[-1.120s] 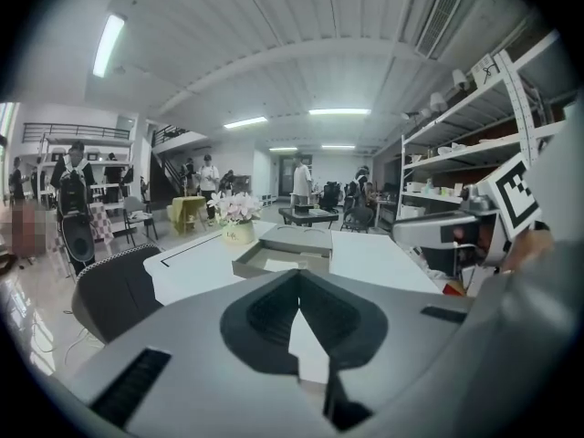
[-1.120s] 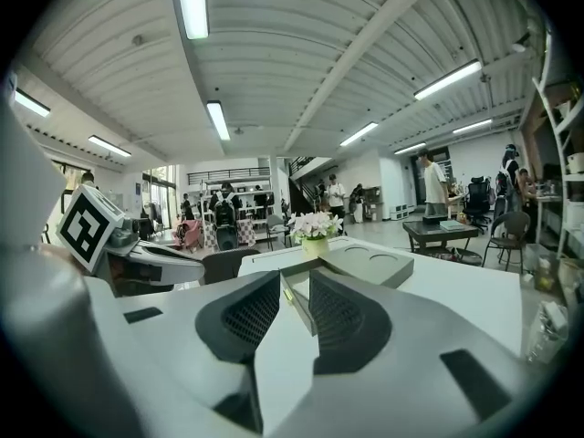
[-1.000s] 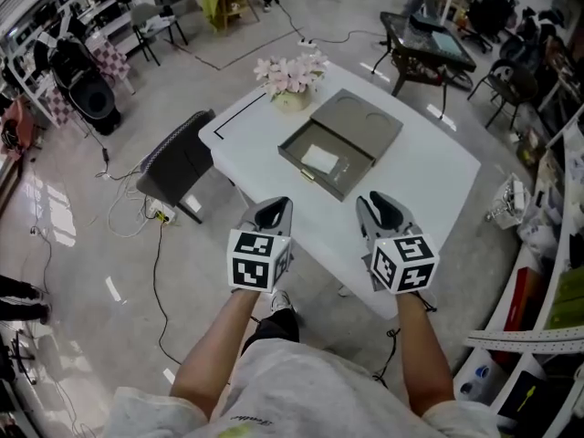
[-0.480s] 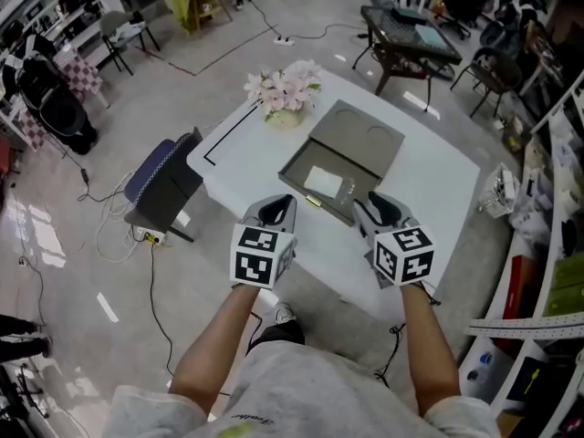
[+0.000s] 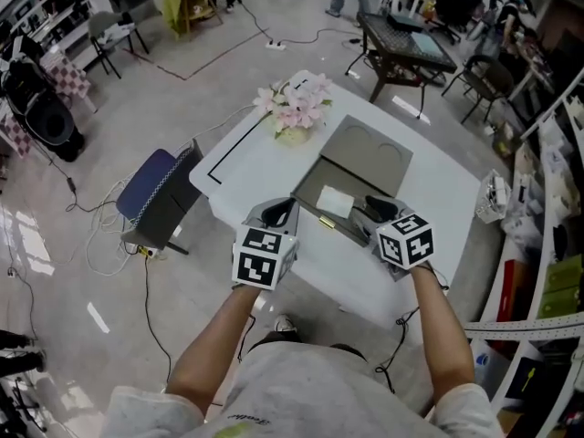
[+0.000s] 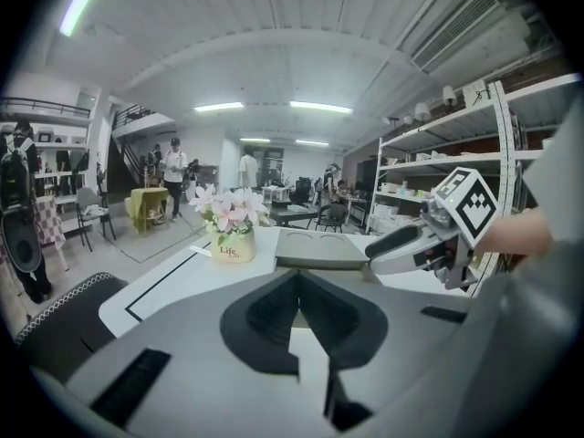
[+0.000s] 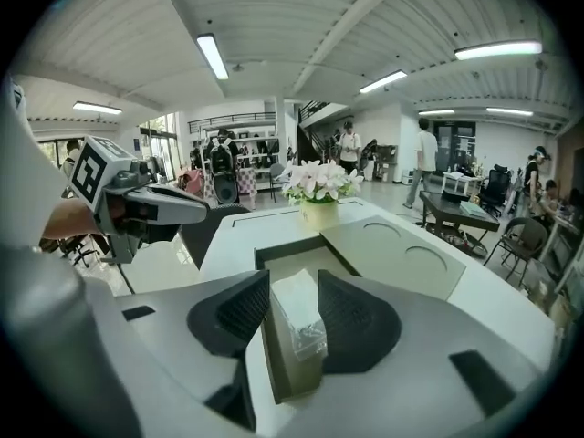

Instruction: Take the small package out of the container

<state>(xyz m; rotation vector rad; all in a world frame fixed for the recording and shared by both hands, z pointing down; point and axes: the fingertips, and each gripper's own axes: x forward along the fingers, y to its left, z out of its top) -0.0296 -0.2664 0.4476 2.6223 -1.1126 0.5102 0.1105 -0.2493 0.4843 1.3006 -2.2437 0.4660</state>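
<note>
A grey-green container (image 5: 310, 188) stands open on the white table (image 5: 429, 199), its lid (image 5: 370, 158) folded back. The small white package (image 5: 335, 202) lies inside it. My right gripper (image 5: 374, 210) hovers at the container's near edge. In the right gripper view its jaws (image 7: 292, 281) are opening, and the plastic-wrapped package (image 7: 297, 313) shows in the gap between them, with neither pad touching it. My left gripper (image 5: 274, 217) hangs over the table's near edge, left of the container. Its pads (image 6: 297, 276) meet with nothing between them.
A pot of pink flowers (image 5: 297, 106) stands at the table's far corner beyond the container. A dark chair (image 5: 155, 194) sits left of the table, with cables on the floor. Another table and chairs (image 5: 411, 44) stand further back. Shelves line the right side.
Both grippers have moved forward from in front of the table to over it. The right gripper has reached the container's near edge, with the package in front of its jaws.
</note>
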